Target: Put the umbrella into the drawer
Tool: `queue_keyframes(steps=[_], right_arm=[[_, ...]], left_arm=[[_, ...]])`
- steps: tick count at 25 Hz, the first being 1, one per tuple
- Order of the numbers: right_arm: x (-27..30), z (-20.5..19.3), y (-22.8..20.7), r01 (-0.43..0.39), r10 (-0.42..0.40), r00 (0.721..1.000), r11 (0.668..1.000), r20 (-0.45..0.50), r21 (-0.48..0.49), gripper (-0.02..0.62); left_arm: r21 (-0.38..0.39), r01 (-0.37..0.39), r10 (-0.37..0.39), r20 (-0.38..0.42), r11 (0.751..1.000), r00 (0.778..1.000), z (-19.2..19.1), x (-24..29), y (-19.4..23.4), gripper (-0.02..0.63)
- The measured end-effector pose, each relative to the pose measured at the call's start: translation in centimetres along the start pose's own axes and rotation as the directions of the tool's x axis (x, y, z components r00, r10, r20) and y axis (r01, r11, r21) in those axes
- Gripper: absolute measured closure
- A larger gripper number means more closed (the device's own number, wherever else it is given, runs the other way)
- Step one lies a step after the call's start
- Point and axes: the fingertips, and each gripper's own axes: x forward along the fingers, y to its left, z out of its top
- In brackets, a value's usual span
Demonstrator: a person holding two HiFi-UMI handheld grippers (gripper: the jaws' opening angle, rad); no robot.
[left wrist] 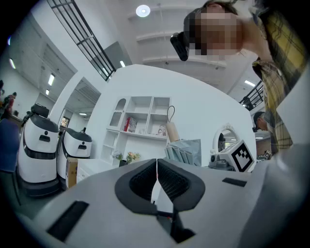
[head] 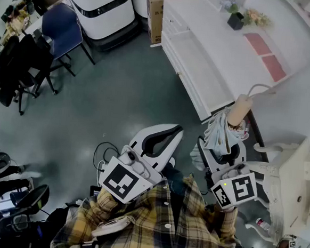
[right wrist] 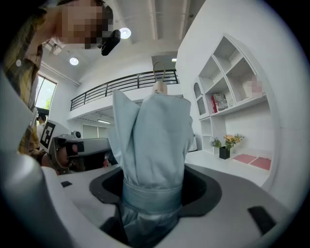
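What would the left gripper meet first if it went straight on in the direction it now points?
Probably the white dresser with its open drawer; the left gripper points at it. The umbrella lies slightly right of that line. Depth is unclear.

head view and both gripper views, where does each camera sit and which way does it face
Head view: on the person's head, looking steeply down at the open drawer, left tool and right tool; plaid shirt shows.
Left gripper view: on the left tool, facing the shelves; its shut jaws show.
Right gripper view: on the right tool, shelves to its right; jaws clamp the umbrella.
Shared: all show the umbrella.
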Motion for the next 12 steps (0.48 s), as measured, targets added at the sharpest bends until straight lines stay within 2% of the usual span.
queue_keyframes(steps=[12], right_arm=[[0.0,-0.8,-0.7,-0.05,0.05,0.998,0.999,-0.026,-0.021,0.278]], left_arm=[[-0.002,-0.049,0.049,-0.001,0.999,0.999,-1.0,0.7,-0.3,0.584]])
